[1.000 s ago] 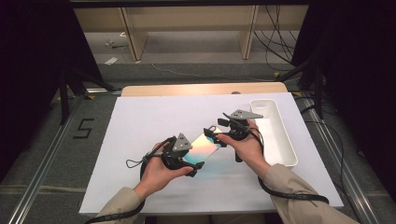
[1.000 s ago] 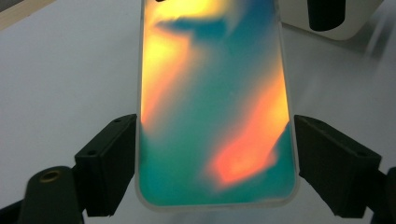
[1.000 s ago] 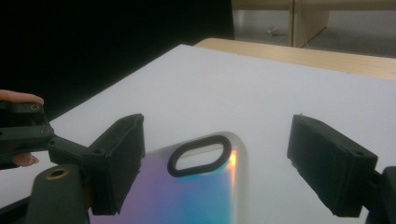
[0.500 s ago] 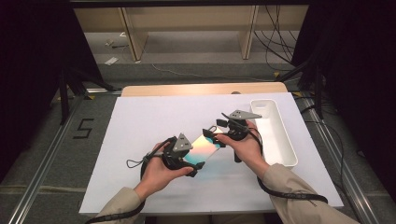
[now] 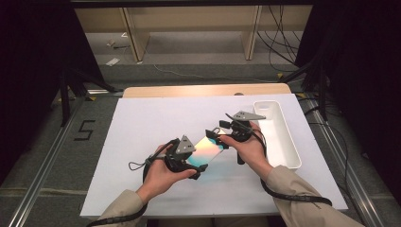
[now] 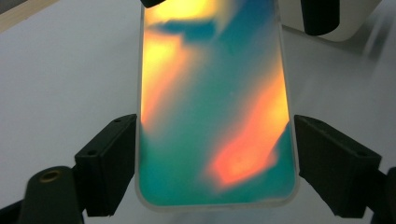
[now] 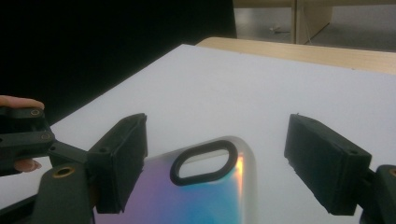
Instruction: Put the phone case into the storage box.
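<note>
An iridescent phone case [image 5: 208,150] hangs just above the white tabletop between my two grippers. My left gripper [image 5: 195,158] is shut on its lower end. In the left gripper view both pads press the long edges of the case [image 6: 215,116], and the left gripper [image 6: 215,140] spans its width. My right gripper [image 5: 216,137] straddles the far end, where the black camera ring [image 7: 203,162] sits. Its jaws have just been closing with the case [image 7: 205,196] between them. The right gripper [image 7: 217,135] stands open, and its right-hand jaw is well clear of the case's edge.
A long white tray [image 5: 283,142] lies at the right side of the white table cover [image 5: 142,123], close behind my right hand. A wooden strip [image 5: 203,90] runs along the far edge. Dark floor and metal rails flank the table.
</note>
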Demonstrator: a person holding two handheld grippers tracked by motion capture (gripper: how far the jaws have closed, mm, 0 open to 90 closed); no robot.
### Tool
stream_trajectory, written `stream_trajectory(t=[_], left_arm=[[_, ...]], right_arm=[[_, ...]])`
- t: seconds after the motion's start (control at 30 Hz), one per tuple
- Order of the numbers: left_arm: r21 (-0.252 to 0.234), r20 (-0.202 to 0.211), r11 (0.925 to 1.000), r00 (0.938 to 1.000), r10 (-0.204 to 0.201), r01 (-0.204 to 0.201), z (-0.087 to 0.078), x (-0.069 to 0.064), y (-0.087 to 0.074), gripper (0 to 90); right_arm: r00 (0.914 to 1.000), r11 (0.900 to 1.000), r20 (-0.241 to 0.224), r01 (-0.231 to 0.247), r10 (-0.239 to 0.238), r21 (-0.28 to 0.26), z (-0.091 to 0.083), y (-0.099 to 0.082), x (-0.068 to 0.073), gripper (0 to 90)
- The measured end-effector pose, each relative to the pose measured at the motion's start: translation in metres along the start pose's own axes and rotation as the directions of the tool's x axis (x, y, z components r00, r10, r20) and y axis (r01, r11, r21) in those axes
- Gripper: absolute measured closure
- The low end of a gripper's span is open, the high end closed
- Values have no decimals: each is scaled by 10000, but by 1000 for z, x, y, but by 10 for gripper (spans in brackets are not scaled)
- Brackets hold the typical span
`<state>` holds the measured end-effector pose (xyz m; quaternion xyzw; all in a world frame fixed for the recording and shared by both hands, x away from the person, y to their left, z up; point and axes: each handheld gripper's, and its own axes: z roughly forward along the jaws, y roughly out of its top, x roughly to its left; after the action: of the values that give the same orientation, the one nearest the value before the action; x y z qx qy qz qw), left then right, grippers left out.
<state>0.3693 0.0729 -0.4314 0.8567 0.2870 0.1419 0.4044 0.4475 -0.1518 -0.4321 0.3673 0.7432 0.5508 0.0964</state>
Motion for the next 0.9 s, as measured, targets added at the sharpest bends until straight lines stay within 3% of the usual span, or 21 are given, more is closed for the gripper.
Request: stream_trajectory(t=[0.33,0.9], left_arm=[[-15,-21,10000,10000,9,-9,0,0,0,171],[-86,1,10000,10000,-15,15,0,0,0,171]], right_arm=[[9995,9995,-95,-299,299,49,0,-2,-1,271],[9934,9944,-444,-1048,1054,166,-2,-1,-2,530]])
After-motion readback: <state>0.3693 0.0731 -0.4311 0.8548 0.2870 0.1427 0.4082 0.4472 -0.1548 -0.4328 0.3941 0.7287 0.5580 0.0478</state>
